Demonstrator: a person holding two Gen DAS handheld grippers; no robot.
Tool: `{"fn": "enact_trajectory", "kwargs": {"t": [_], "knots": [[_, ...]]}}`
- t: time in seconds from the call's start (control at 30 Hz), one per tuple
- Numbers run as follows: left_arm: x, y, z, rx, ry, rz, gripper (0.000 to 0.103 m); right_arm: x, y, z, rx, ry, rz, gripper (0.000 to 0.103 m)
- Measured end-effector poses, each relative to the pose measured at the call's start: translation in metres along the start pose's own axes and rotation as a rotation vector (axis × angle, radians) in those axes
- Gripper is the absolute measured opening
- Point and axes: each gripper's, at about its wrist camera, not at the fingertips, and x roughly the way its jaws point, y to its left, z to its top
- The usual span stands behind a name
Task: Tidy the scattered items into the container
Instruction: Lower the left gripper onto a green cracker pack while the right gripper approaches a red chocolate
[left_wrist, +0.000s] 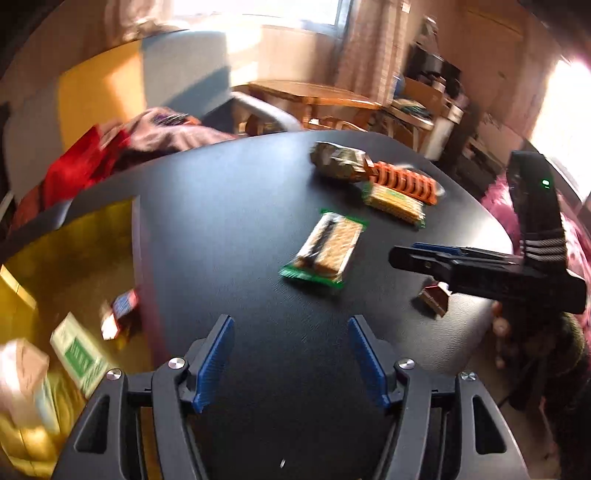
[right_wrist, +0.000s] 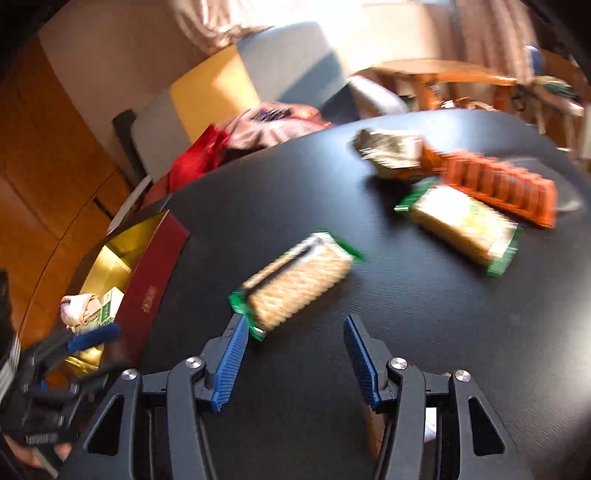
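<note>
My left gripper (left_wrist: 290, 360): jaws wide apart, holding nothing.
My right gripper (right_wrist: 293, 363): spread wide, empty, near cracker packet (right_wrist: 295, 282).

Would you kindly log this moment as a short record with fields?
surface: black table
container: gold-lined box at table's left edge, several small packets inside
left gripper: open, empty
right gripper: open, empty
nearest item: green-edged cracker pack, flat on the table
farther items: second green-edged cracker pack, orange biscuit sleeve, crumpled foil wrapper
</note>
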Motion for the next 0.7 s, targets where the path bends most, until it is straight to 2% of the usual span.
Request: {"fn": "enact_trajectory", "kwargs": {"t": [0.1, 0.33, 0.5, 0.7], "knots": [[0.022, -0.015, 0.025, 0.076, 0.020, -0.030, 0.065, -0.019, -0.017, -0.009, 0.050, -0.026, -0.030, 0.059], [0.069, -0.021, 0.063, 0.126, 0.089, -0.087, 0.065, -0.032, -0.045, -0.019, 0.120, -0.050, -0.075, 0.059], [0.092, -0.031, 0.071, 0.208, 0.136, -0.093, 0.066, -0.034, -0.060, -0.024, 0.169, -0.064, -0.086, 0.059], [0.118, -0.030, 0.076, 0.231, 0.179, -0.073, 0.066, -0.029, -0.076, -0.030, 0.217, -0.045, -0.091, 0.059]]}}
